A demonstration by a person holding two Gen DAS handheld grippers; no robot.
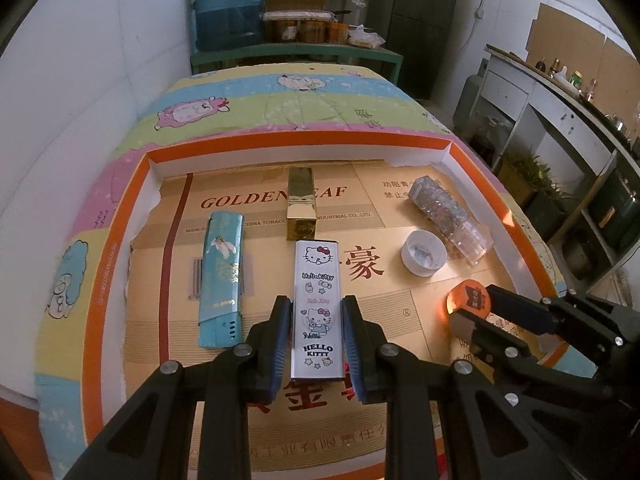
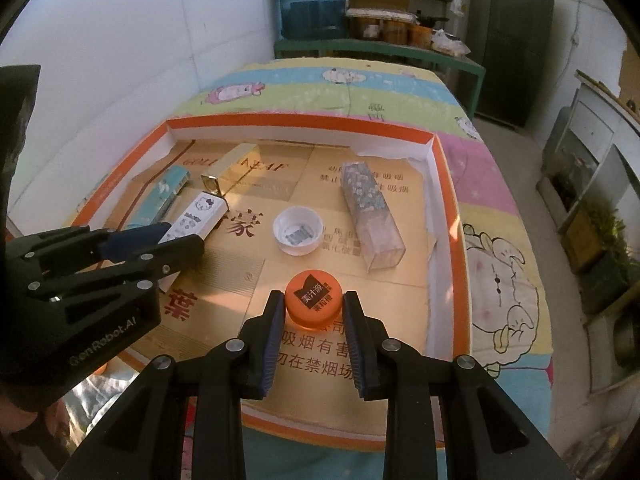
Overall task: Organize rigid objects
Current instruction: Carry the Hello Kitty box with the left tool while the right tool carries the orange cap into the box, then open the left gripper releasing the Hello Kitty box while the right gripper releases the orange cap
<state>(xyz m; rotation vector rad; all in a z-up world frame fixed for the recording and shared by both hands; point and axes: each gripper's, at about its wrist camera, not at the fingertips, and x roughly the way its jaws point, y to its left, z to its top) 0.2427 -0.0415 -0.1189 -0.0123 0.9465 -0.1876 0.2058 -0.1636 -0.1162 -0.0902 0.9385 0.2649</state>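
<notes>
My left gripper (image 1: 316,312) is shut on a white Hello Kitty box (image 1: 317,308), its fingers pressed on both long sides; the box also shows in the right wrist view (image 2: 196,216). My right gripper (image 2: 314,306) is shut on an orange bottle cap (image 2: 314,304), which also shows in the left wrist view (image 1: 469,300). Both are low over the cardboard floor of an orange-rimmed tray (image 1: 296,140). A teal box (image 1: 222,276), a gold box (image 1: 302,210), a glittery clear box (image 1: 450,216) and a white cap (image 1: 424,253) lie in the tray.
The tray lies on a bed with a cartoon quilt (image 1: 280,96). A green shelf with a blue water jug (image 1: 228,4) and jars stands behind the bed. Cabinets (image 1: 560,120) line the right side. The tray walls (image 2: 452,216) rise around the objects.
</notes>
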